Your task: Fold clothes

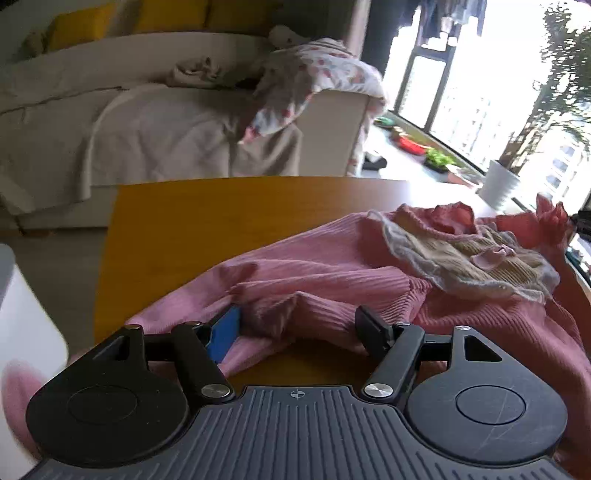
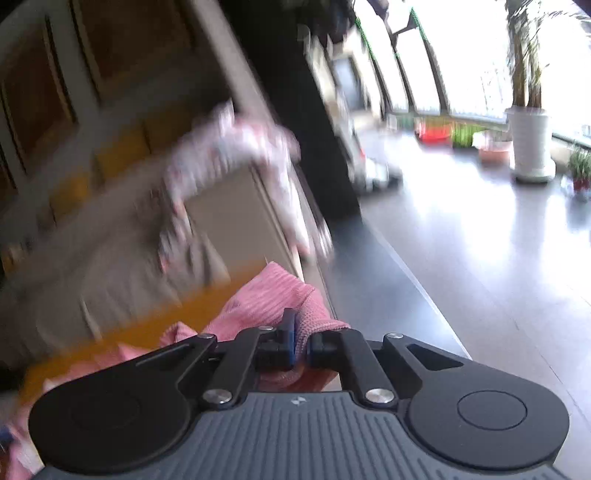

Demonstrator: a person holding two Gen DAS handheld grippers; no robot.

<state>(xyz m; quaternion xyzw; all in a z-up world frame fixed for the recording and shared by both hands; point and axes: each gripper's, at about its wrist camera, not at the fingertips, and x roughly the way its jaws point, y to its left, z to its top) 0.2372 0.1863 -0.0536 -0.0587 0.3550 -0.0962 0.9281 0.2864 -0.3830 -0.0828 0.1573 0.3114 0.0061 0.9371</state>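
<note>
A pink ribbed knit garment [image 1: 332, 280] lies rumpled across the near and right part of the wooden tabletop [image 1: 207, 221], its folds bunched up toward the near edge. On top of it, toward the far right, sits a beige knit piece [image 1: 476, 258] edged in pale lace, with a small pink bow on it.

The left tool [image 1: 299, 328] reaches low over the near folds with its jaws apart; a ridge of the pink fabric sits between the blue-padded finger [image 1: 223, 338] on the left and the black finger on the right, and the pads do not press it.

In the right wrist view, the right tool [image 2: 300, 345] has its jaws together, clamped on a fold of the pink garment [image 2: 266, 295], which stands up from between the fingers. This view is heavily blurred.

Beyond the tabletop, a sofa [image 1: 147, 122] draped in a beige cover stands at the far left, with yellow cushions [image 1: 85, 22] along its back. A white cloth printed with red shapes [image 1: 314, 81] hangs over its right arm. To the far right, tall windows [image 1: 491, 74] let in bright light, and a white planter [image 1: 498, 182] with a tall plant stands beside them on the glossy floor [image 2: 480, 240].
</note>
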